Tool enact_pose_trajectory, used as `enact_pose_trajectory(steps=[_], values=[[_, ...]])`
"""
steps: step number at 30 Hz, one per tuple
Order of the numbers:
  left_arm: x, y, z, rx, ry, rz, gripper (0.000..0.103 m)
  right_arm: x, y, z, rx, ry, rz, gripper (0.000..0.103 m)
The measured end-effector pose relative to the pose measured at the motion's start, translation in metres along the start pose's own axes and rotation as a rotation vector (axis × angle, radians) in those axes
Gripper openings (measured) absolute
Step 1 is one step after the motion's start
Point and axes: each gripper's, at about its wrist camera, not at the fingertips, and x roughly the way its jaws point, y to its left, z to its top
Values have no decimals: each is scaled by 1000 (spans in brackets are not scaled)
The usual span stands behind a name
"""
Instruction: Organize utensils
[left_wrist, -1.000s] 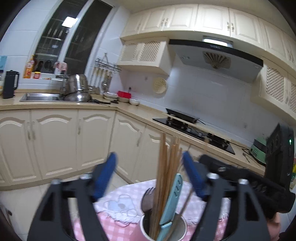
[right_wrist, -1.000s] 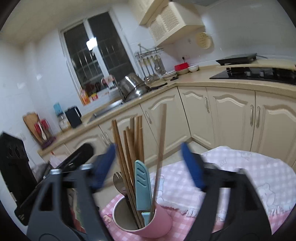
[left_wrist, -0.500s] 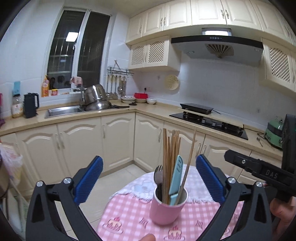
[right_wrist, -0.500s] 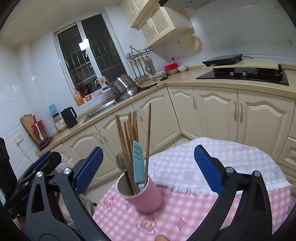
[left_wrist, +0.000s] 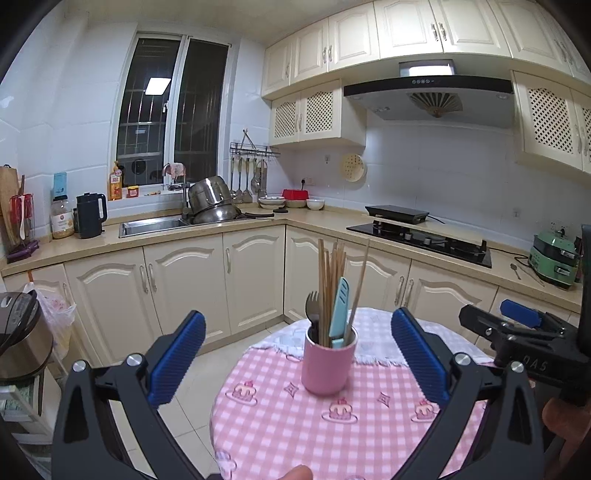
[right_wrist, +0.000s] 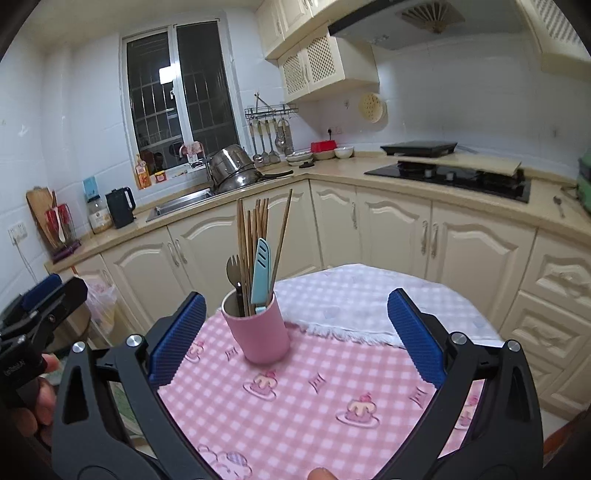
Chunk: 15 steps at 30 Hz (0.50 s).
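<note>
A pink cup (left_wrist: 325, 363) stands upright on the round table's pink checked cloth (left_wrist: 280, 417), toward the far side near the white fringed cloth (right_wrist: 354, 299) that covers the table's back edge. Packed into it are a bundle of wooden chopsticks (left_wrist: 330, 284), a dark metal fork (left_wrist: 312, 304) and a pale blue sheathed knife (left_wrist: 340, 308), all standing handle-down or leaning against the rim.

The left gripper (left_wrist: 297, 356) hangs in front of the cup with its blue-padded fingers (left_wrist: 177, 363) wide apart and nothing between them. The right gripper (right_wrist: 295, 332) does the same from the other side, jaws spread, also empty.

Nothing else lies loose on the table, so the gathering looks done to my eye, both tools clear of the cup. If anything is left, it would be nudging that one slanting chopstick (right_wrist: 282, 236) upright, which calls for a light pinch high on the stick without tipping the cup.
</note>
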Motion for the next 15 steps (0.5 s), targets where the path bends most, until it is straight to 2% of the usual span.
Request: enact_pose_trajectory(steps=[8, 15], values=[[-49, -5, -6, 1, -36, -15, 98, -50, 20, -10, -45, -47, -64, 97], [-73, -11, -8, 8, -51, -13, 98, -81, 31, -19, -56, -81, -102, 97]])
